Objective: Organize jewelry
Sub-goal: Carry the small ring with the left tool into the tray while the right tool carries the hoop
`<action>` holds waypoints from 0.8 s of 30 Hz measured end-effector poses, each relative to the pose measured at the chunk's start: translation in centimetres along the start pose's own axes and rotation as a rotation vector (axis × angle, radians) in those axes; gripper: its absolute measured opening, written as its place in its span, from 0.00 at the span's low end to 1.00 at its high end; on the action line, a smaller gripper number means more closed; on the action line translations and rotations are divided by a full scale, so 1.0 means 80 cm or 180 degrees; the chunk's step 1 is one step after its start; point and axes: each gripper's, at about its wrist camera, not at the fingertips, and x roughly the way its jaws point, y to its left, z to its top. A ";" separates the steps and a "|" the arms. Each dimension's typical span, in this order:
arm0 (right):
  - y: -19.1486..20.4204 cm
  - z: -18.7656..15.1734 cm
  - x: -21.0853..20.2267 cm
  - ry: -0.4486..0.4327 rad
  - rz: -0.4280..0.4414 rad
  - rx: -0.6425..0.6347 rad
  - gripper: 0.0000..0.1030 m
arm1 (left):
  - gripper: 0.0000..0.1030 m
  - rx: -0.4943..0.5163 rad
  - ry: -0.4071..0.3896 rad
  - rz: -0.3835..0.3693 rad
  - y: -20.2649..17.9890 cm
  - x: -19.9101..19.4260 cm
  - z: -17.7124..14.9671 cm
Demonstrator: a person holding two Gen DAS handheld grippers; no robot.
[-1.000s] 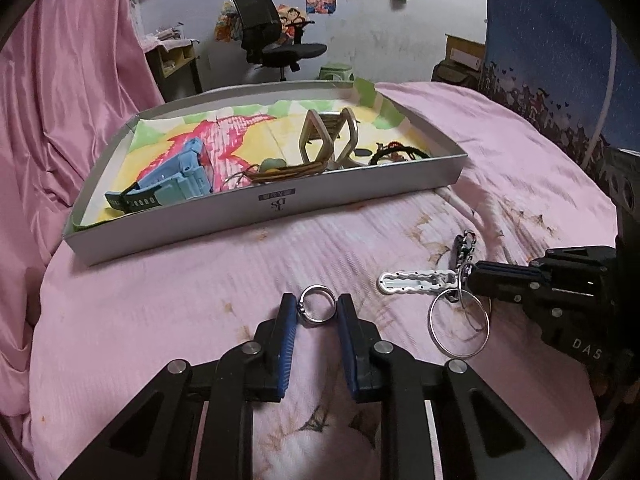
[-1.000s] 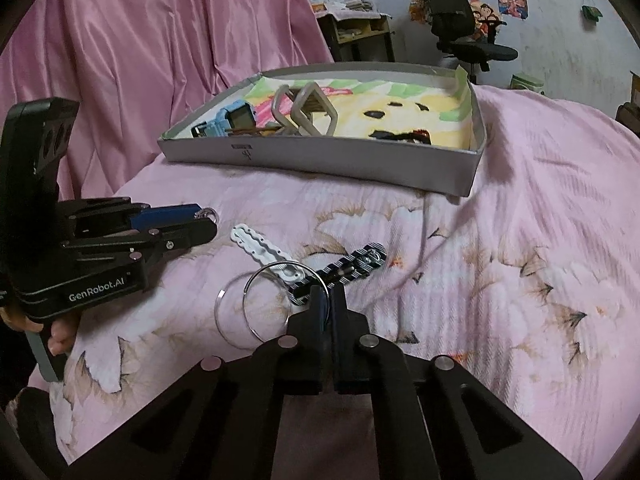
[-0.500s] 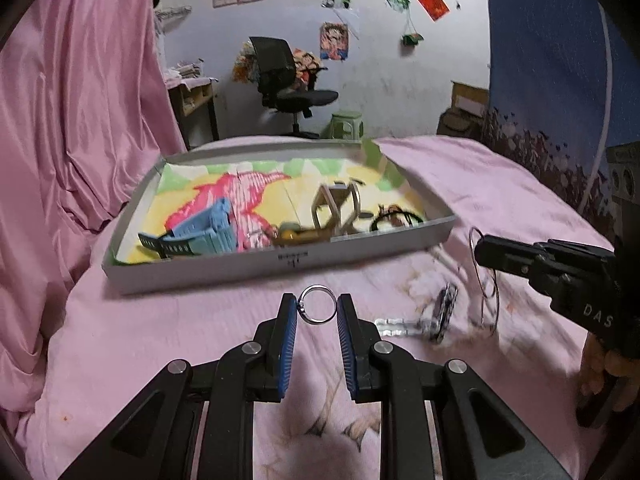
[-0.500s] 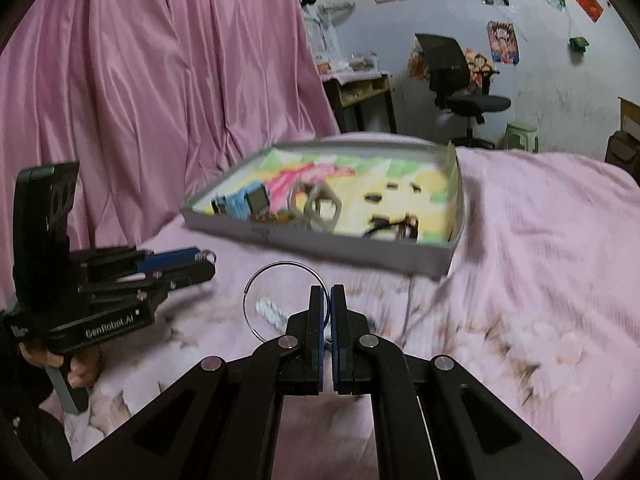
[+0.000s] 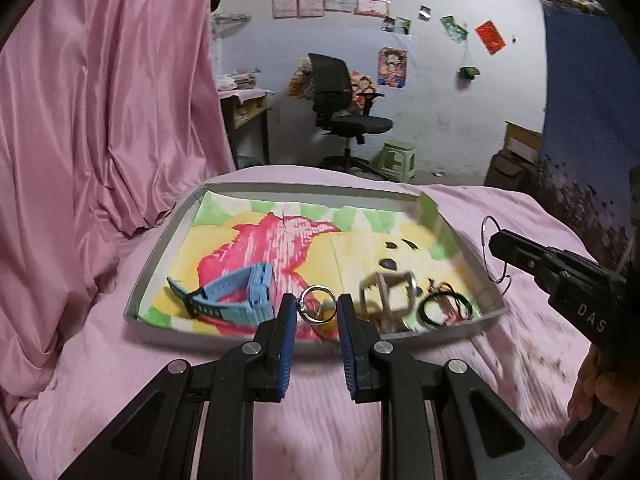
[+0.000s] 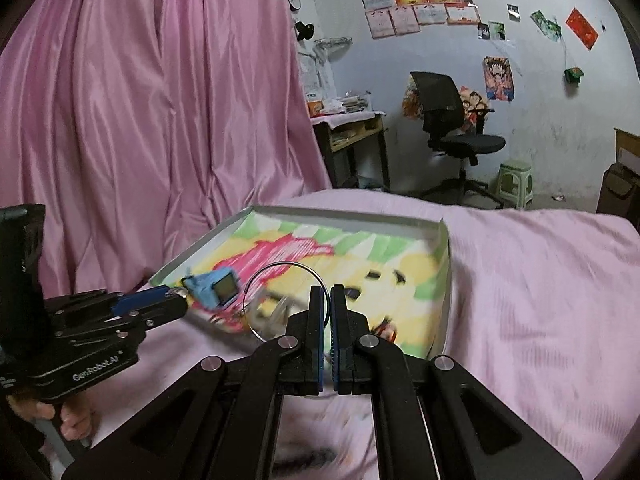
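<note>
Holding your grippers over a pink bedspread (image 5: 100,360) with an office chair (image 5: 340,108) behind, your left gripper (image 5: 317,312) grasps a small ring (image 5: 314,309) at frame centre, face-on, while your right gripper (image 6: 327,300) clenches a large wire ring (image 6: 280,300) upright above the tray (image 5: 160,256)

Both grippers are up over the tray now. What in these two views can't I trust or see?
- Left wrist view: items in the tray's near right corner, by the black loop, are motion-blurred; type unclear.
- Left wrist view: small ring overlaps clutter behind; pad contact unclear.
- Right wrist view: large ring grip point is hidden by the right gripper.
- Right wrist view: near bedspread is smeared and blocked.
</note>
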 end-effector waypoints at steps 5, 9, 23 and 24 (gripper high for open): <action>-0.011 0.009 0.027 -0.0005 -0.0104 0.0010 0.03 | 0.19 -0.0055 0.0141 0.0088 -0.001 0.032 0.009; -0.019 -0.001 0.042 0.0021 -0.0181 0.0088 0.03 | 0.19 -0.0085 0.0225 0.0109 -0.001 0.048 0.009; -0.028 -0.021 0.074 0.0285 -0.0277 0.0155 0.03 | 0.19 -0.0023 0.0520 0.0286 -0.007 0.084 0.009; -0.030 -0.023 0.076 0.0320 -0.0284 0.0177 0.03 | 0.19 -0.0022 0.0550 0.0293 -0.007 0.086 0.008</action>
